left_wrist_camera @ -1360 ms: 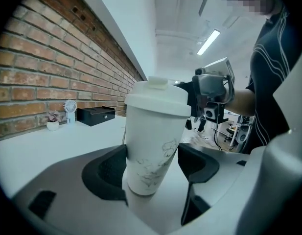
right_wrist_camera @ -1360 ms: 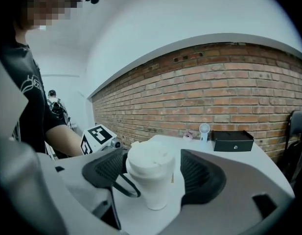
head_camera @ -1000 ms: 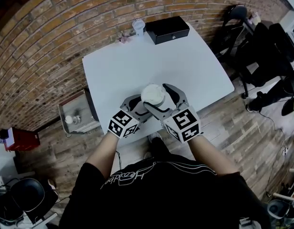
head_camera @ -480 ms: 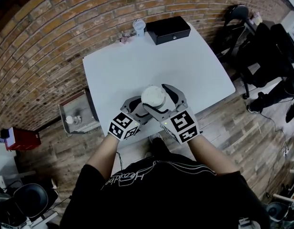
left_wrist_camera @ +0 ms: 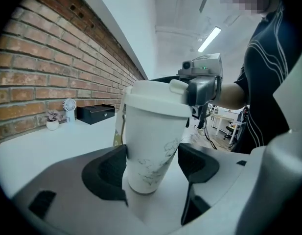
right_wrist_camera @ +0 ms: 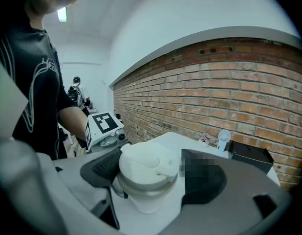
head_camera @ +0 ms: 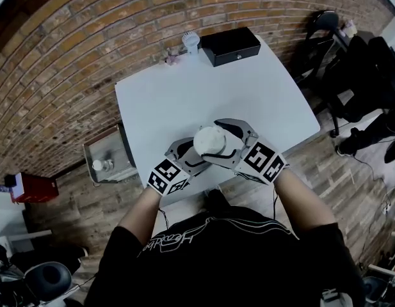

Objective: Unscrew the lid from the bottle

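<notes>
Right gripper (head_camera: 217, 141) has twisted, lid (right_wrist_camera: 146, 165) squeezed between its jaws; left gripper (left_wrist_camera: 151, 163) jaws hug bottle (left_wrist_camera: 153, 126) (may spin if loose).

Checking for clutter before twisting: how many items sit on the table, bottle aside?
3, at the far edge: black box, small fan, tiny plant. Others may be hidden.

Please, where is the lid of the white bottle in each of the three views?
Head view: the lid is just below the centre.
Left gripper view: the lid is at the centre, topping the bottle.
Right gripper view: the lid is at the lower centre, seen from above.
Shared landmark: the black box, visible in all three views.
</notes>
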A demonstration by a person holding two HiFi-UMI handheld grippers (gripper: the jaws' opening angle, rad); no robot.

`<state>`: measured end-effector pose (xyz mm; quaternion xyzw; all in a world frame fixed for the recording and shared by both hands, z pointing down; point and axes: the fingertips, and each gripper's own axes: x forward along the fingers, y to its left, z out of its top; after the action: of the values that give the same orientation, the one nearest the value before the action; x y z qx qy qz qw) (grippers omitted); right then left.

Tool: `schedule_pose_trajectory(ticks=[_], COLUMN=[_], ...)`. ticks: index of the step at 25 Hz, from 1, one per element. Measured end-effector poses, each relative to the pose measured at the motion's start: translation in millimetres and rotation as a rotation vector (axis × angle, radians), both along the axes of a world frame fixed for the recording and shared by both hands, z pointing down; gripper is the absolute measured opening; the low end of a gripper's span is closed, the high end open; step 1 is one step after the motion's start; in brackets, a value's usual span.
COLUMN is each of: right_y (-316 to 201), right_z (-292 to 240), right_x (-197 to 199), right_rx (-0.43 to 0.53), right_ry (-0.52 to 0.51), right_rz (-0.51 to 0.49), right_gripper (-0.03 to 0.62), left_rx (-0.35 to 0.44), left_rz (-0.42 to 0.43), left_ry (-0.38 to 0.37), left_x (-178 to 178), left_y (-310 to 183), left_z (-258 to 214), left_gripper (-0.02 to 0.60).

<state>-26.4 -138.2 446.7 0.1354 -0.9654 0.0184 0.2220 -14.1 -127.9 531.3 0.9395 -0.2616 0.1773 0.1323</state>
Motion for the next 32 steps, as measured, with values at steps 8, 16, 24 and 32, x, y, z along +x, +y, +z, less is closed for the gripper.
schedule_pose_trajectory(ticks=[8, 16, 24, 32], right_y=[7.1, 8.2, 7.0, 6.2], right_z=[-0.5, -3.3, -3.9, 0.7], right_x=[0.6, -1.4, -1.4, 2.3], right_rx=[-0.042, -0.053, -0.046, -0.071], right_ry=[0.055, 0.034, 0.022, 0.014], right_rz=[-0.319, -0.406, -0.374, -0.272], right_gripper=[0.373, 0.362, 0.367, 0.367], left_rx=[-0.031, -0.049, -0.05, -0.041], left_rz=[0.061, 0.089, 0.096, 0.105], left_ry=[-0.007, -0.022, -0.019, -0.013], left_x=[2.2, 0.5, 0.0, 1.3], left_y=[1.4, 1.6, 1.3, 1.3], left_z=[0.6, 0.4, -0.1, -0.4], left_gripper=[0.348, 0.348, 0.348, 0.348])
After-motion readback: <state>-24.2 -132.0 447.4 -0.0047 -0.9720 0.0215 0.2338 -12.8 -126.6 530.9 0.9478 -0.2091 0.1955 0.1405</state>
